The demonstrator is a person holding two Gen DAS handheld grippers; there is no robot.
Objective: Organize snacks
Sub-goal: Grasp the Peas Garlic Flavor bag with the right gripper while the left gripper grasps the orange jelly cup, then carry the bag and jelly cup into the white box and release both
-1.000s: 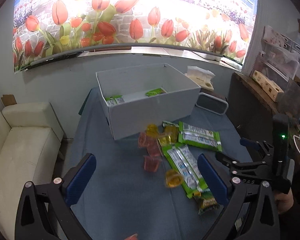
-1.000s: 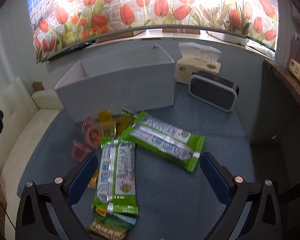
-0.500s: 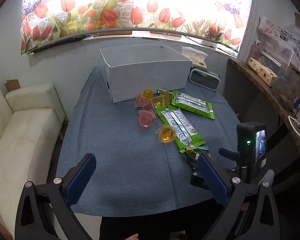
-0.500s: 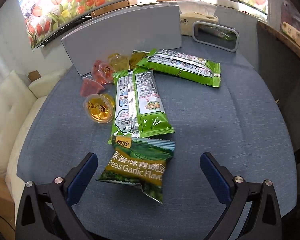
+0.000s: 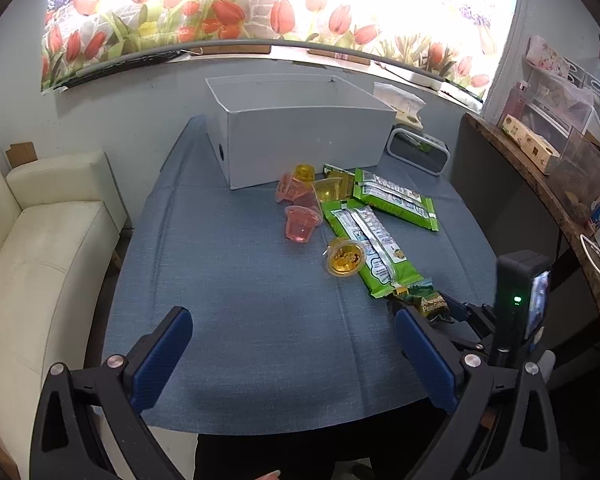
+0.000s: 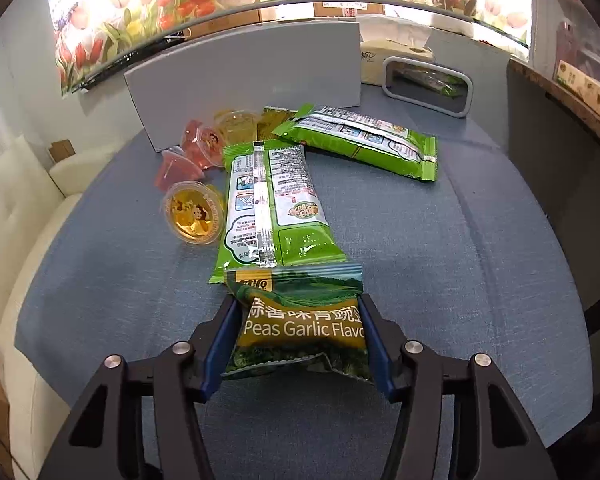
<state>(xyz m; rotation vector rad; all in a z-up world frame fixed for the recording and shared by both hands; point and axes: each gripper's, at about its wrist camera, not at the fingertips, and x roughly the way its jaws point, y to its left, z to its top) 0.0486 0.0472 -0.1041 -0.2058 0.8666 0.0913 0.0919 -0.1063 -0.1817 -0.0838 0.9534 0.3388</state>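
A round table (image 5: 236, 320) covered in blue woven cloth carried the goods. Nearest the right gripper (image 6: 298, 334), at six o'clock in its own view, lay a small crinkled foil pouch of garlic-flavour peas (image 6: 300, 320), dark green with an olive band; the blue ribbed pads stood against both its side edges, the jaws closing on it, the pouch puckered between them. Overlapped at the pouch's twelve o'clock end was a long glossy green-and-white wrapper (image 6: 272, 200) with a raised centre seam; a second like wrapper (image 6: 364, 140) lay slantwise at one o'clock, apart from the first. At ten o'clock sat a clear yellow jelly cup (image 6: 194, 214) tipped on its side, its printed film lid facing the lens, with a cluster of pink and yellow plastic jelly cups (image 6: 204, 140) beyond. A grey rectangular cardboard box (image 5: 300, 136) stood at twelve o'clock. Only the left wrist view showed the box's open top, though not its contents, and a cream padded leather sofa (image 5: 40, 248) at nine o'clock. There the left gripper (image 5: 296, 352) held its jaws spread wide over bare cloth, nothing between them, and the right gripper showed at four o'clock with the pouch in it. Only the right wrist view made the pouch's lettering legible.
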